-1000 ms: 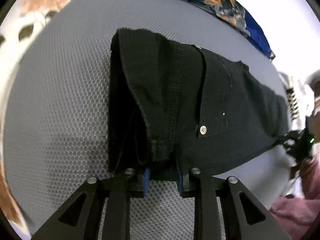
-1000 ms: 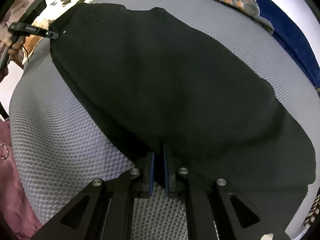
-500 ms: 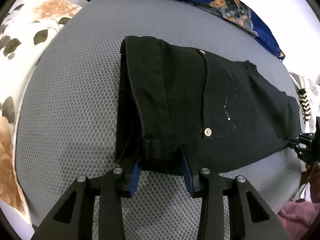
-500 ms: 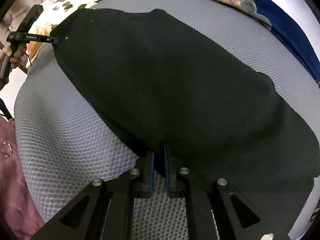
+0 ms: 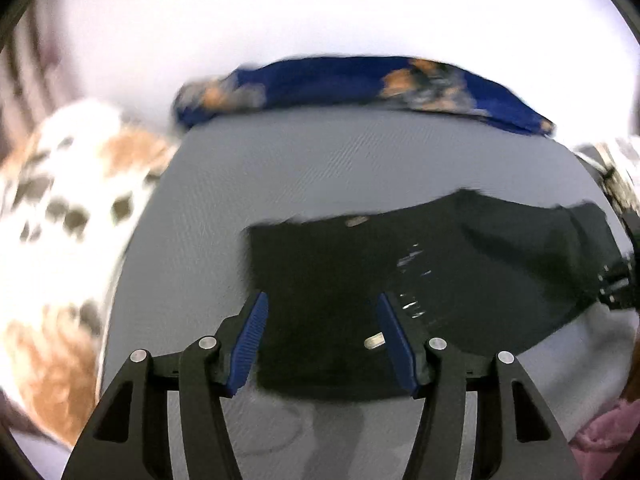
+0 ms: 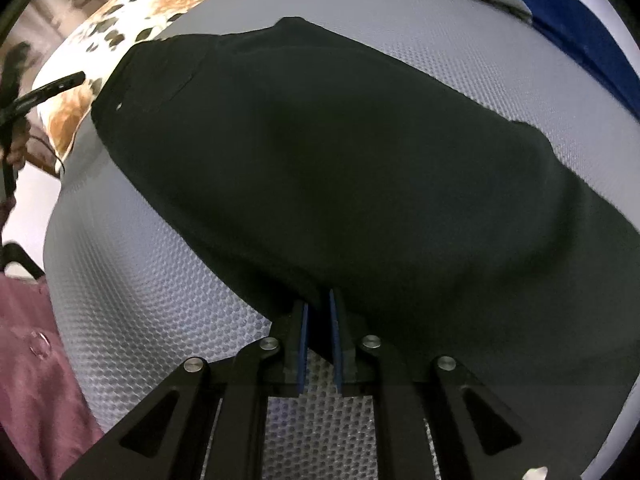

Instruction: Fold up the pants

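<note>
Having just opened, the left gripper is released above the pants, its corner laid. At six o'clock, the hem edge is clamped by the right gripper, anchoring the fold.

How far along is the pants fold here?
Done: the black pants lie doubled lengthwise on the grey mat. In hand: the right claw pinches their near edge; the left claw has just opened off the waistband. Left: folding them shorter.

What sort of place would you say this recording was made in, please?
Probably a bedroom at home: the black pants lie on a grey honeycomb-textured mat that looks like a bed surface, with a floral pillow and a blue floral cloth along its edges.
</note>
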### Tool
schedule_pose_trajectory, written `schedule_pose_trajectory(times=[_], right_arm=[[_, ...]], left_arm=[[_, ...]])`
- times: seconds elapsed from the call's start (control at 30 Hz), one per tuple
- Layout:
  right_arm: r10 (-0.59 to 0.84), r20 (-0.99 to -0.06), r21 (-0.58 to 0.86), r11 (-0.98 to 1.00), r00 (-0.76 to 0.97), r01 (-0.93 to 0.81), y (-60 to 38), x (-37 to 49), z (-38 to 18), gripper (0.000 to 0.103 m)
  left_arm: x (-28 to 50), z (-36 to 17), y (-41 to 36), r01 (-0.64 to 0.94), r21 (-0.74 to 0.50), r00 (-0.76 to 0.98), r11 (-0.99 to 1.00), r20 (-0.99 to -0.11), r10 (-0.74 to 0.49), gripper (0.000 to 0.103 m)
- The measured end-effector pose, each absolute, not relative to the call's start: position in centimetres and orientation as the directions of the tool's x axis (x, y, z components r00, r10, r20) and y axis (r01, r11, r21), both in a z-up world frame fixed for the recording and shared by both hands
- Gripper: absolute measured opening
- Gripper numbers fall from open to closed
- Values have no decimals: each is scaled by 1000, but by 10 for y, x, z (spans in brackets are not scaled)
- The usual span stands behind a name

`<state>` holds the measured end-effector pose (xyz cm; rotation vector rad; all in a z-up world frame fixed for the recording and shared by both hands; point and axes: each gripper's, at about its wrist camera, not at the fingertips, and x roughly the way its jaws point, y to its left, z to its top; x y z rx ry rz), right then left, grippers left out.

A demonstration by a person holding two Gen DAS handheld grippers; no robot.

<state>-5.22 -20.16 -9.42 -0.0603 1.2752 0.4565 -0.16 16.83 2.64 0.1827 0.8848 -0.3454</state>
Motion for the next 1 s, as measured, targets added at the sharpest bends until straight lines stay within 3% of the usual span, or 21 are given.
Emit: schedule_pose_trajectory(times=[0.2,0.37,0.7,0.77,0.83,0.9,0.97,1.0], right_arm=[[303,-932,238,925,199,-295,-204,-39,-90,10],[307,-931,249,930,197,-271,-200,-30,-81,10],[308,-929,244,927,206,-285,-198,-21,-71,10],[320,-924,255,924,210,-286,-200,-22,-70,10],[332,-918,269,922,215,-278,-206,-23,-69,10],[345,-912,282,921,223,-270,-210,-23,-70,10],[355,-907,294,919,227,-261,-213,-24,-70,12],[363,-901,305,919,237,-249,-225,-30,-69,18]], left_arm=[[-21,17,61,626,-26,473,779,-782,-406,58],[-35,1,-22,757,-36,387,652,-780,-492,58],[-44,-33,-112,821,28,333,570,-835,-439,56],[-43,-39,-120,823,32,321,567,-849,-419,49],[-43,-44,-124,833,-13,275,553,-858,-434,20],[-44,-45,-130,841,-28,255,541,-861,-441,12],[-49,-44,-131,841,-15,265,540,-860,-437,11],[-48,-44,-131,840,-23,261,543,-859,-440,10]])
